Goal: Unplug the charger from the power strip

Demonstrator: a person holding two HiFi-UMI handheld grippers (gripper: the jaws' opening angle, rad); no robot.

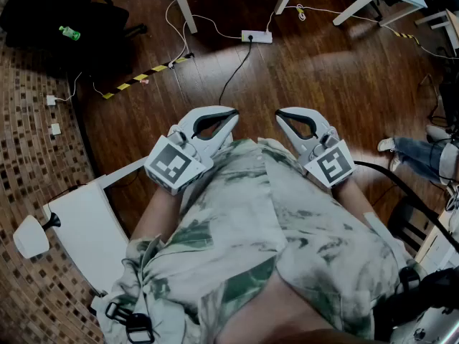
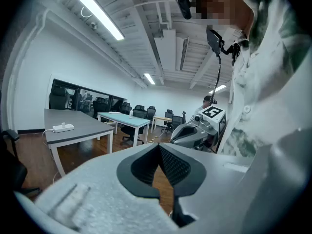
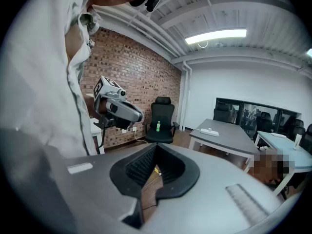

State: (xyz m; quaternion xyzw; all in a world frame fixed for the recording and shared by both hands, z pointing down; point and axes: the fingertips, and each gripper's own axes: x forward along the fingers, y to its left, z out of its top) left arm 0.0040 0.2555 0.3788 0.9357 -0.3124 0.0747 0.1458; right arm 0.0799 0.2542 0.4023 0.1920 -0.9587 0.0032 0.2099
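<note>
Head view, left gripper: held up in front of the person's shirt, high over the floor, with its tips toward the power strip.
Head view, right gripper: just beside the left one at the same height, not touching it.
Head view, power strip: white, it lies on the wood floor at the far side, between two white table legs, well apart from both grippers.
Head view, charger: a dark plug sits in the left part of the strip; its black cable runs over the floor toward the person.
Head view, far left corner of the floor: a black chair with a green bottle on it.
Left gripper view, jaws: the tips meet and nothing is between them.
Left gripper view, background: a gray desk carries another white strip near its left edge.
Right gripper view, jaws: closed together, empty.
</note>
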